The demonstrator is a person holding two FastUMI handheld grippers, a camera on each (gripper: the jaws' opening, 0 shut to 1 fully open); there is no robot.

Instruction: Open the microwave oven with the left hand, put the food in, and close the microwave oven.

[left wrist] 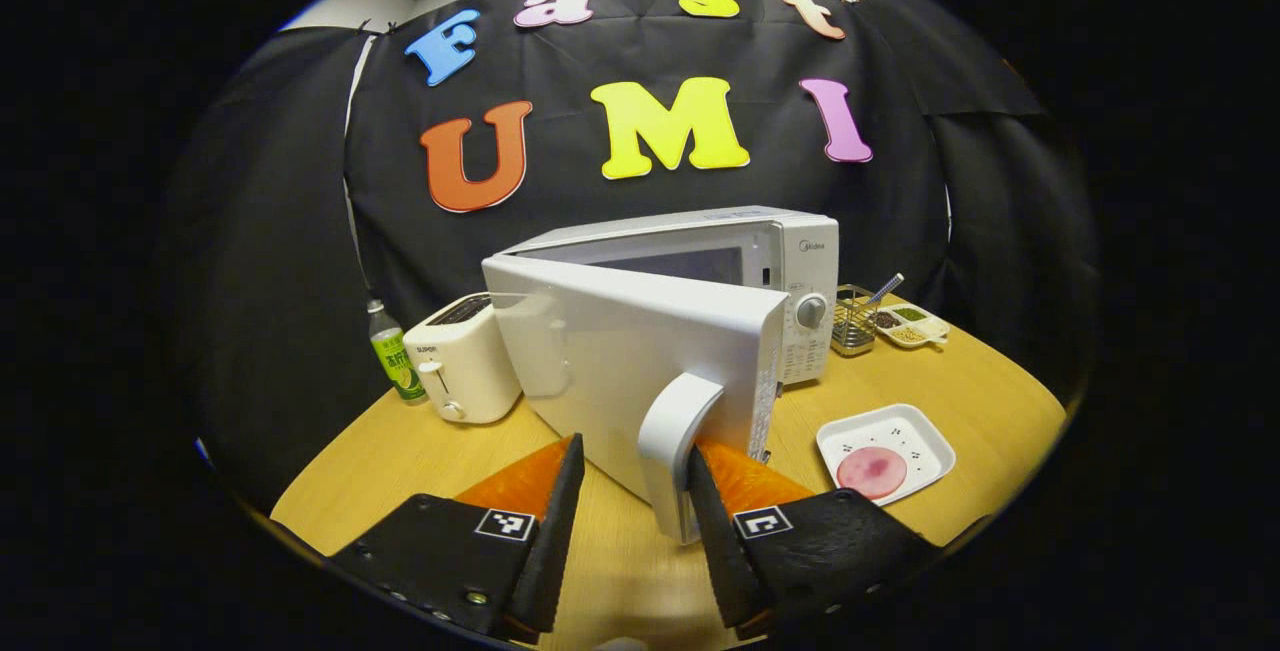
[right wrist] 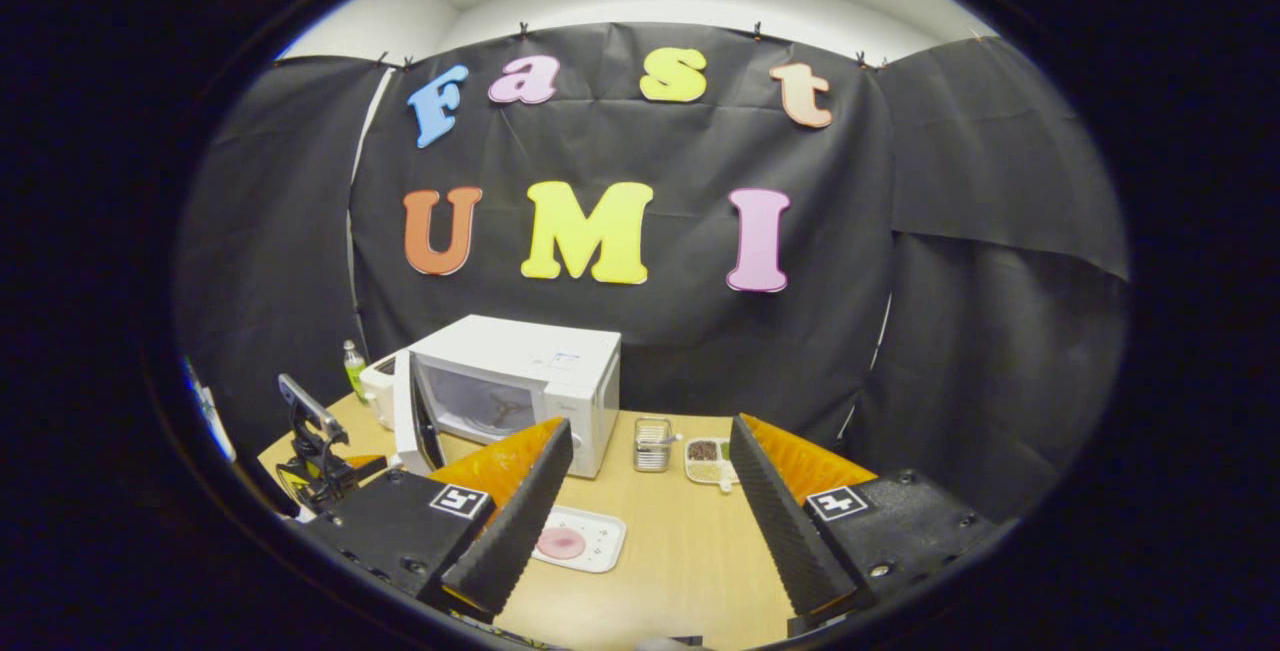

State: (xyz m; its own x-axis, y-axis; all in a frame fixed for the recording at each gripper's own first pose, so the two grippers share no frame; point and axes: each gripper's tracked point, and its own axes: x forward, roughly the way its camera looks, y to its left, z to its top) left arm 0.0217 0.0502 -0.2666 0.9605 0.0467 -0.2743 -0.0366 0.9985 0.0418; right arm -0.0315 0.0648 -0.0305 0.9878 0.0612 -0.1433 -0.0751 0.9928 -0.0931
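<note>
left tool (left wrist: 635,496) astride door handle (left wrist: 672,451) — microwave (left wrist: 790,261) ajar

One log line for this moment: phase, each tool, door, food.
phase: opening | left tool: open, straddling door handle | right tool: open, idle | microwave door: part open | food plate: on table

Black cloth wall (right wrist: 620,331) hangs behind and wraps both sides, clipped along its top edge, creased, seam gaps showing white. Above it a plain white wall (right wrist: 650,6) and ceiling strip. Wooden table (left wrist: 900,381), light tan, smooth, rounded front edge, stands against the cloth. Lighting is dim and even, from above; soft glare on the tabletop. A sliver of brighter space (right wrist: 205,411) shows past the cloth at far left.
</note>
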